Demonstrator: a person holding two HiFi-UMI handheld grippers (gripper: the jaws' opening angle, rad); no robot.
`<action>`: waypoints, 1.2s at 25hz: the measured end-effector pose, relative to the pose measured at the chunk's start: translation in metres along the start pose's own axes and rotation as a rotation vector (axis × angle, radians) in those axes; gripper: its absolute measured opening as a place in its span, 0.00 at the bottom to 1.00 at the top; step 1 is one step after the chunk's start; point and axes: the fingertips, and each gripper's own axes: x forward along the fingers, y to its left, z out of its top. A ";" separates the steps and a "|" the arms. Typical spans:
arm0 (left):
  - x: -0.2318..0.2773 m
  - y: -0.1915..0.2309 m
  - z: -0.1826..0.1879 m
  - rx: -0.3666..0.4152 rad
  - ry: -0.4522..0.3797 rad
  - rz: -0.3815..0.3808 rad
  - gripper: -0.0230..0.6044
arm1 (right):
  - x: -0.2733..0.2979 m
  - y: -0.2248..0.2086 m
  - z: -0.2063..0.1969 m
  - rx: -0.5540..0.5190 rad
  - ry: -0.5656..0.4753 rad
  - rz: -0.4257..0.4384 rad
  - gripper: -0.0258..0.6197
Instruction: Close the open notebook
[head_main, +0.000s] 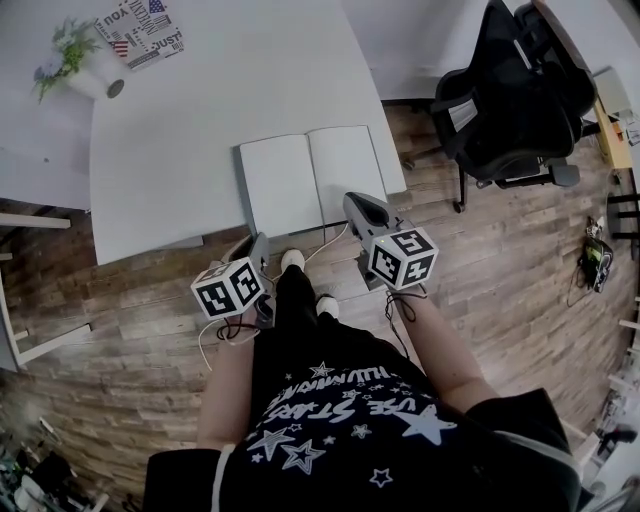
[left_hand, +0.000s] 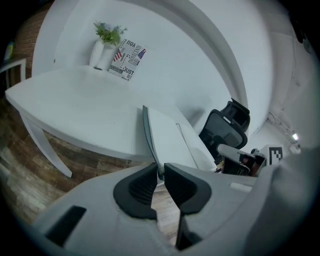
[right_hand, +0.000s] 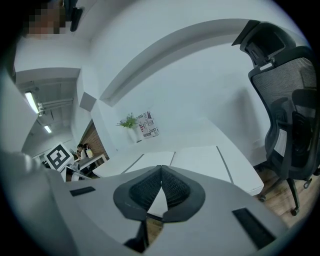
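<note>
The open notebook (head_main: 310, 180) lies flat with blank white pages at the near edge of the white table (head_main: 200, 120). My left gripper (head_main: 262, 243) is at its near left corner. In the left gripper view the notebook's left cover (left_hand: 167, 135) runs edge-on between the dark pads (left_hand: 140, 187), and the left gripper (left_hand: 160, 175) is shut on it. My right gripper (head_main: 352, 203) hovers at the near right corner of the right page. In the right gripper view that gripper (right_hand: 161, 169) is shut, tips touching, with nothing seen between them, and the notebook (right_hand: 200, 155) lies just beyond.
A potted plant in a white vase (head_main: 75, 60) and a printed card (head_main: 140, 30) stand at the table's far left. A black office chair (head_main: 520, 100) is on the wooden floor to the right. The person's shoes (head_main: 292, 262) are at the table's near edge.
</note>
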 end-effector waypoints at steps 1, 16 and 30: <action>-0.003 -0.005 0.003 0.021 -0.012 0.002 0.13 | -0.001 0.001 0.001 -0.001 -0.003 0.001 0.05; -0.033 -0.079 0.040 0.286 -0.151 -0.012 0.12 | -0.046 -0.008 0.015 0.007 -0.082 -0.033 0.05; -0.022 -0.162 0.046 0.549 -0.189 -0.080 0.12 | -0.102 -0.036 0.008 0.050 -0.140 -0.107 0.05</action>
